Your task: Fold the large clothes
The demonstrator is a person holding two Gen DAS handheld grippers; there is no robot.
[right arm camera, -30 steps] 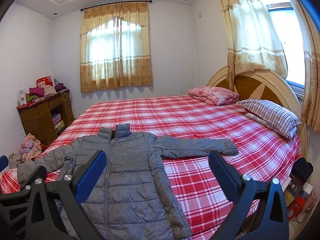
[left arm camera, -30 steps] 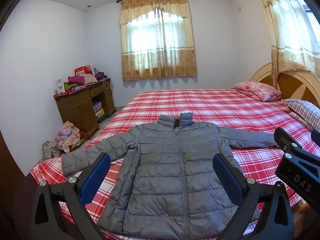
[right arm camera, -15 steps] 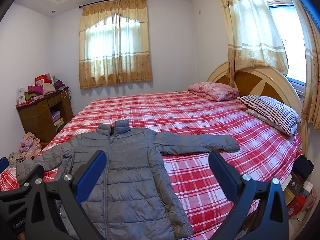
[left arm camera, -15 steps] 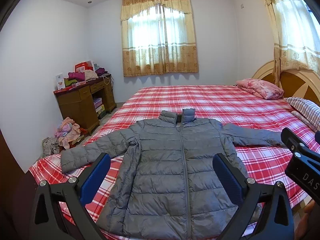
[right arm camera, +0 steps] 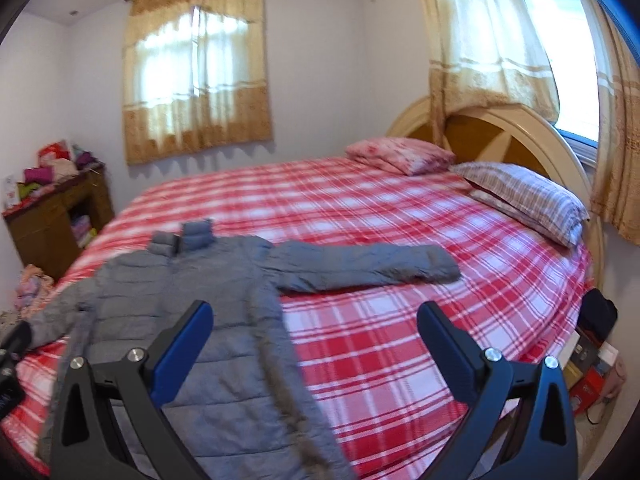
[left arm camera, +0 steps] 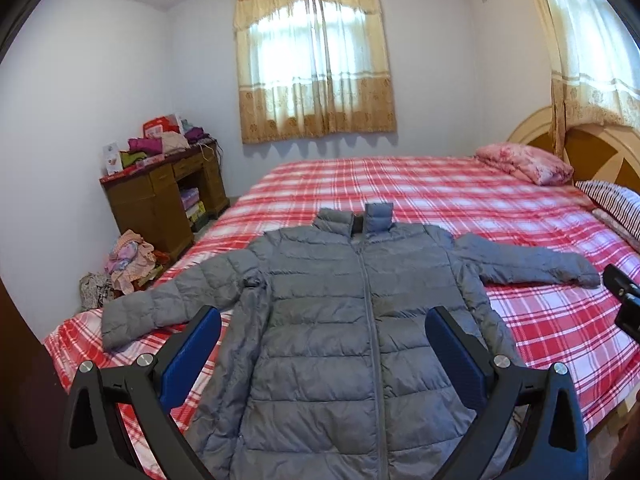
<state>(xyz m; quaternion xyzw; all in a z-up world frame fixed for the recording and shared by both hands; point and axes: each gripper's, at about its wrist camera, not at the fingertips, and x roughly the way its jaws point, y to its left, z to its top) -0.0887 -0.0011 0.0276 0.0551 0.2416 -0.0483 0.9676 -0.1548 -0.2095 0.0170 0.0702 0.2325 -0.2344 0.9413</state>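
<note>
So the big thing here is the bed (left arm camera: 400, 184) with its red plaid cover, and the grey puffer jacket (left arm camera: 352, 320) is lying flat on the near part of it, front up, zipped, collar pointing at the window. Both sleeves are stretched straight out to the sides. As far as I can tell zero folds are done; the whole job is left, sleeves in first and then the body, I'd guess.

The left gripper (left arm camera: 324, 344) hangs above the jacket's chest with its blue pads wide apart, holding nothing. The right gripper (right arm camera: 314, 338) is spread open too, empty, over the jacket's edge and the bare plaid beside it.

Hard to see: the jacket's hem is cut off behind the gripper frames, the right wrist view is motion-blurred, and the stuff on the floor by the headboard is too small to name.
</note>
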